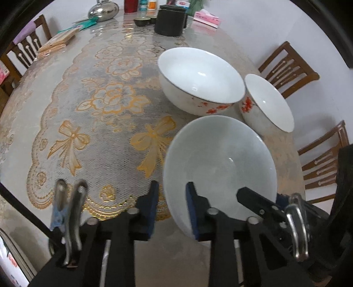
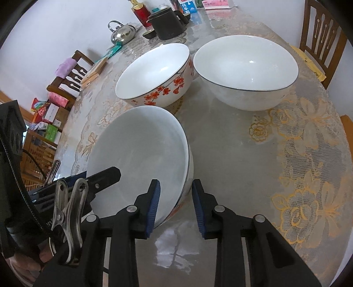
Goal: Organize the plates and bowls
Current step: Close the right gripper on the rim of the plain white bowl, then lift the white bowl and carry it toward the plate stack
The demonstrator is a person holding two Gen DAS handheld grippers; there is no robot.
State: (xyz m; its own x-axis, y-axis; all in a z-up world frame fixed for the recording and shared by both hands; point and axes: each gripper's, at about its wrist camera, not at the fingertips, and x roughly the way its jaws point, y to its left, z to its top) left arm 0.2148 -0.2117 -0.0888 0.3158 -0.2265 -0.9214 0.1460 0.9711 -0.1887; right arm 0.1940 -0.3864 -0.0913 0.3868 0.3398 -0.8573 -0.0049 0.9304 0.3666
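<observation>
Soft daylight, tabletop glare, fisheye-warped edges

Legible text: none that can be made out with certainty. A blue-and-white carton (image 2: 188,6) at the far end of the table bears a red logo and Chinese characters, too small to read. A pink packet (image 1: 206,18) carries red print, blurred. Coloured boxes (image 2: 49,114) beside the table show unreadable markings.
</observation>
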